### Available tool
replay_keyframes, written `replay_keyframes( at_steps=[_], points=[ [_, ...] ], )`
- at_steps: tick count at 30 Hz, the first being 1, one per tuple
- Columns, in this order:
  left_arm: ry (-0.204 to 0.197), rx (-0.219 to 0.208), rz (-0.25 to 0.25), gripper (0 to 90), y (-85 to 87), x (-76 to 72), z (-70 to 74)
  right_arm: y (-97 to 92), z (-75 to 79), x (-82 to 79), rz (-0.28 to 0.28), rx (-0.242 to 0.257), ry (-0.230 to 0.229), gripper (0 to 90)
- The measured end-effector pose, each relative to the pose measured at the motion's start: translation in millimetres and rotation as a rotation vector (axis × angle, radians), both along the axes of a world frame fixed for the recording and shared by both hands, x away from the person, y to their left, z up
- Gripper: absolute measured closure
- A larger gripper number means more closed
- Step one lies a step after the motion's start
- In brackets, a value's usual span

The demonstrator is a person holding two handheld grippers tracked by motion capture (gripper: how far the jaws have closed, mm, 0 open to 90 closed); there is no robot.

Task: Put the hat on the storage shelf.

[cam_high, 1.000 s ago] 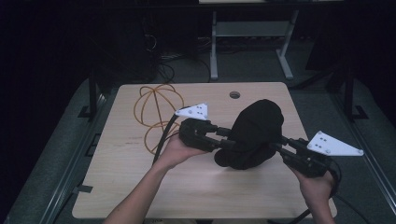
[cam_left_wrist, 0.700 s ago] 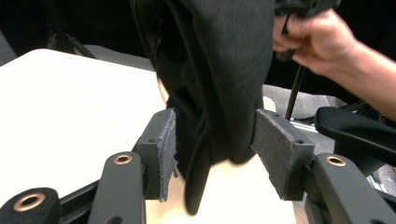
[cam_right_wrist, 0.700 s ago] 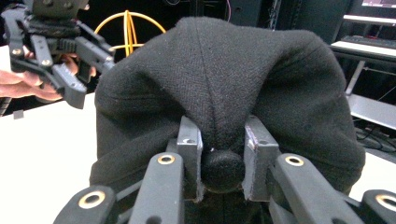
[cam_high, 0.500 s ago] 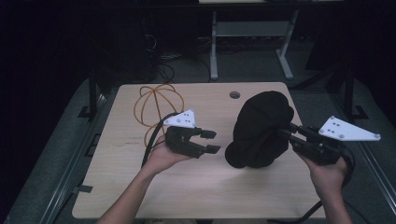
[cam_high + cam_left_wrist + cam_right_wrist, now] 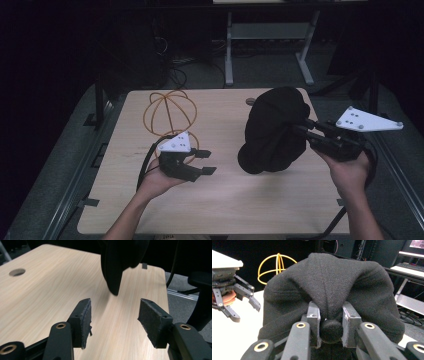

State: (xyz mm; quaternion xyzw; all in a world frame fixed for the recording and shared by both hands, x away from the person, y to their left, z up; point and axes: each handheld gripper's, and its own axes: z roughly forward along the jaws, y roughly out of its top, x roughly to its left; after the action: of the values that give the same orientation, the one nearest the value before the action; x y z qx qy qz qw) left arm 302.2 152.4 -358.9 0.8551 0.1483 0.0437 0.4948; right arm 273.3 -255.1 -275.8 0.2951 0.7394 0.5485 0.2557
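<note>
Right tongs (image 5: 329, 322) clamped on top button of black wool cap (image 5: 274, 130), held up right of centre over pale wood worktop (image 5: 220, 200); left tongs (image 5: 113, 317) empty, jaws just been opening, lower left; yellow wire dome-frame (image 5: 170, 112) w/o cap yet.

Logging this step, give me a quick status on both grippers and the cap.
Right gripper shut on the black cap, cap lifted off the table. Left gripper open, jaws just opening, nothing between them. Orange wire frame stands behind, clear of the cap.

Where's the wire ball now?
High view: the orange wire-frame ball sits at the wooden table's far left, just beyond the left gripper.
</note>
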Motion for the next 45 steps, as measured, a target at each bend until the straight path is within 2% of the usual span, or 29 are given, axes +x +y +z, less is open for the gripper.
replay_keyframes(
  at_steps=[6,11,15,17,19,23,29,35,39,45],
  points=[
    [0.006,0.02,0.027,40.1,13.1,-3.2,-13.3,7.9,5.9,8.8,0.014,-0.001,0.007,72.0],
    [0.009,0.01,0.058,38.2,21.5,-7.8,-24.1,16.7,14.3,16.3,0.027,-0.004,0.009,71.9],
    [-0.009,0.037,0.072,38.2,26.7,-8.4,-31.6,24.7,21.6,22.6,0.04,-0.012,0.01,71.9],
    [0.008,0.035,0.084,37.9,29.9,-7.0,-37.5,28.6,24.3,25.9,0.05,-0.014,0.011,71.9],
    [-0.002,0.064,0.096,37.5,32.0,-7.2,-43.0,33.1,26.9,28.8,0.058,-0.017,0.011,71.9],
    [-0.003,0.08,0.111,35.9,33.6,-8.2,-50.5,41.0,32.3,33.9,0.071,-0.022,0.009,71.9],
    [-0.003,0.052,0.107,35.4,35.7,-9.5,-50.1,54.5,41.7,46.1,0.09,-0.028,0.005,71.9],
    [-0.023,0.055,0.107,34.5,36.1,-11.3,-49.4,68.0,50.4,58.3,0.118,-0.033,0.007,71.9],
    [-0.035,0.076,0.103,34.2,35.1,-12.2,-50.0,76.7,55.1,66.2,0.136,-0.043,0.007,71.9],
    [-0.052,0.083,0.094,33.8,32.4,-14.3,-51.0,93.7,65.0,77.0,0.163,-0.058,0.0,71.9]
  ],
)
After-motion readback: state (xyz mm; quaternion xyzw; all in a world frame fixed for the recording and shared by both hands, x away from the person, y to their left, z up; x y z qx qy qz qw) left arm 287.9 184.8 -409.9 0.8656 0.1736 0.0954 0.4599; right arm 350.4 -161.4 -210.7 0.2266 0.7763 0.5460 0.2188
